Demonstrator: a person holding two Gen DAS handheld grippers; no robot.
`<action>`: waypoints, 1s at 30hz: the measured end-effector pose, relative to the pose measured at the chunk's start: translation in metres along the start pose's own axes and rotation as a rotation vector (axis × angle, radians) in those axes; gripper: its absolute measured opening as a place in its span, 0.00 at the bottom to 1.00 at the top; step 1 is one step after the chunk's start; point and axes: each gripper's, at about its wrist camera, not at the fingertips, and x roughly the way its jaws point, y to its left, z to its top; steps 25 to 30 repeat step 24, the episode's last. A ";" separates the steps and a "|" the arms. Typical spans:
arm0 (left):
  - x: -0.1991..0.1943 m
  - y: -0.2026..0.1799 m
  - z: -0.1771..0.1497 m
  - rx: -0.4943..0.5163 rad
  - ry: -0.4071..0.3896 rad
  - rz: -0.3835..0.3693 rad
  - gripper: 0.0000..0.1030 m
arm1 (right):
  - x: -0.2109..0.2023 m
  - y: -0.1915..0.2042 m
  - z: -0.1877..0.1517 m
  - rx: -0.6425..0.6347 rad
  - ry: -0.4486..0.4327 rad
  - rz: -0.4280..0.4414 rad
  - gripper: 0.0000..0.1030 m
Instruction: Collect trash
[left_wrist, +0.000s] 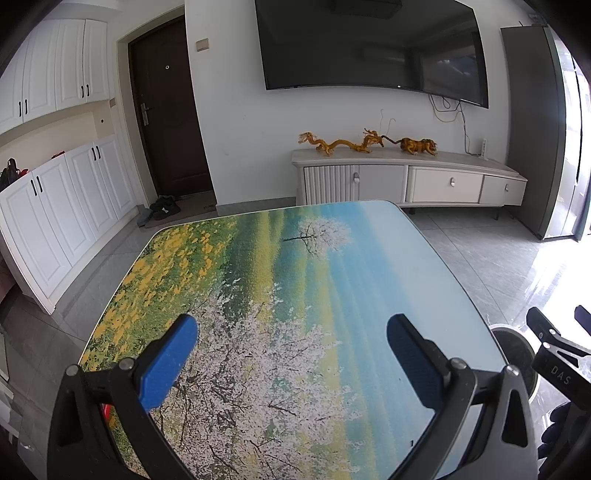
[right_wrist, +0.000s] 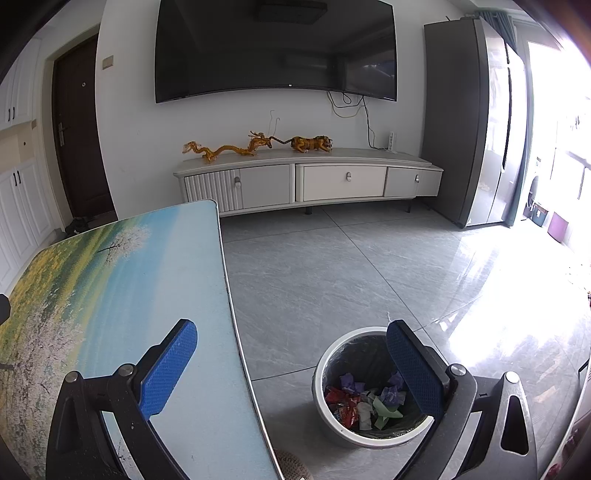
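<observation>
- The left gripper (left_wrist: 291, 350) has its blue fingers (left_wrist: 170, 360) spread wide apart with nothing between them, low in the frame over the surface (left_wrist: 280, 280) printed with blossom trees, yellow flowers and blue sky.
- The right gripper (right_wrist: 291, 354) is likewise released, its fingers (right_wrist: 168, 369) parted and empty; its left finger is over the surface (right_wrist: 122, 295) edge, its right finger in front of the bin.
- The trash bin (right_wrist: 325, 410), a round white pail with a dark liner, stands on the grey tiled floor (right_wrist: 332, 273) at lower centre right of the right wrist view, just beside the surface's edge.
- Inside it lies the trash (right_wrist: 364, 402): crumpled scraps in red, purple, green and white.
- In the left wrist view, part of the bin's rim (left_wrist: 517, 354) shows at the lower right, beside the other gripper's black body.
- Toward the top of both frames a pale TV cabinet (right_wrist: 306, 181) carries golden dragon (right_wrist: 221, 149) and tiger (right_wrist: 312, 144) figurines, under a wall-mounted television (right_wrist: 277, 48).
- A dark door (left_wrist: 168, 110) is at upper left, white cupboards (left_wrist: 62, 206) on the far left.
</observation>
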 end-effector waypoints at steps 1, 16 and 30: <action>0.000 0.000 0.000 0.000 0.000 0.000 1.00 | 0.000 0.000 0.000 0.000 0.000 0.000 1.00; -0.001 -0.004 -0.002 0.001 0.014 -0.034 1.00 | -0.001 -0.001 -0.001 0.001 -0.001 -0.003 1.00; -0.001 -0.005 -0.001 0.001 0.030 -0.057 1.00 | -0.001 -0.001 -0.002 -0.002 0.000 -0.003 1.00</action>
